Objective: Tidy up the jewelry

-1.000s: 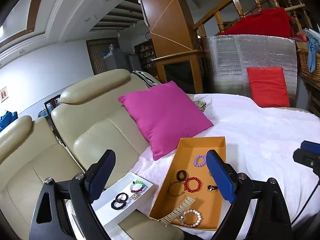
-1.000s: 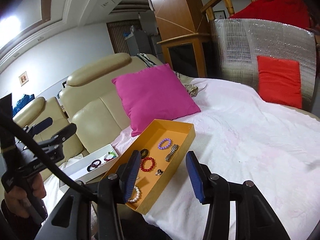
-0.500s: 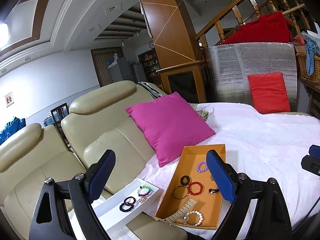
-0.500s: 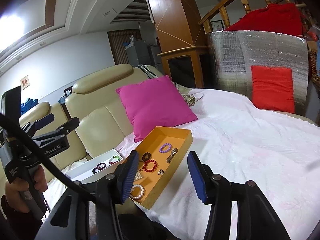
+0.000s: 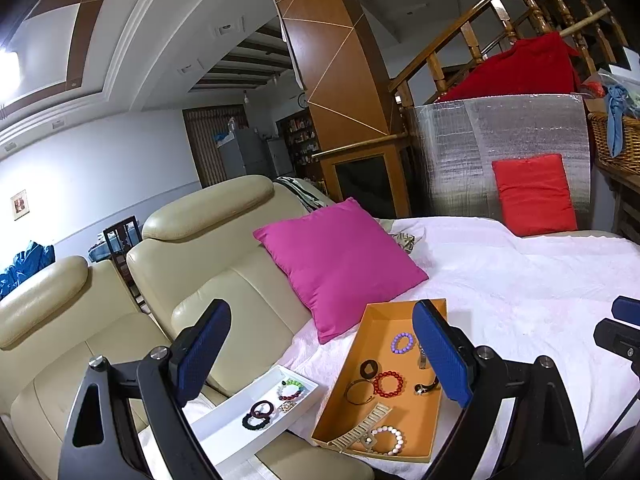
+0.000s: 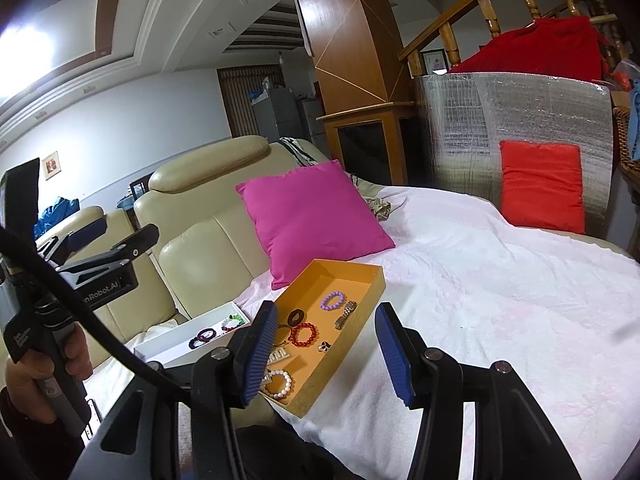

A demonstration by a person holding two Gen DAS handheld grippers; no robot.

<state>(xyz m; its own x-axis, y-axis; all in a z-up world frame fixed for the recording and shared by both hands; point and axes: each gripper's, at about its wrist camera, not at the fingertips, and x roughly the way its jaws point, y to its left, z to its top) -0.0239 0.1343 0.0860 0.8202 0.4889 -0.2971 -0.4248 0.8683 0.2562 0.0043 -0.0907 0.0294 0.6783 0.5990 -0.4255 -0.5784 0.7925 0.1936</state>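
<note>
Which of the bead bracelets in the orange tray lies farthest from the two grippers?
The purple bracelet. It lies toward the tray's far end, by the pink pillow; the red bracelet is mid-tray, the white one nearest.

Laid out on a bed cover, beside a sofa on the left. Near the front edge: a deep tray, with a shallow tray just beside it on the left. In the deep tray: beaded bracelets, a ring, a watch strap. In the shallow tray: more bracelets. Behind both trays, propped against the sofa back: a cushion. Far back right: a second cushion, leaning on a padded panel.
</note>
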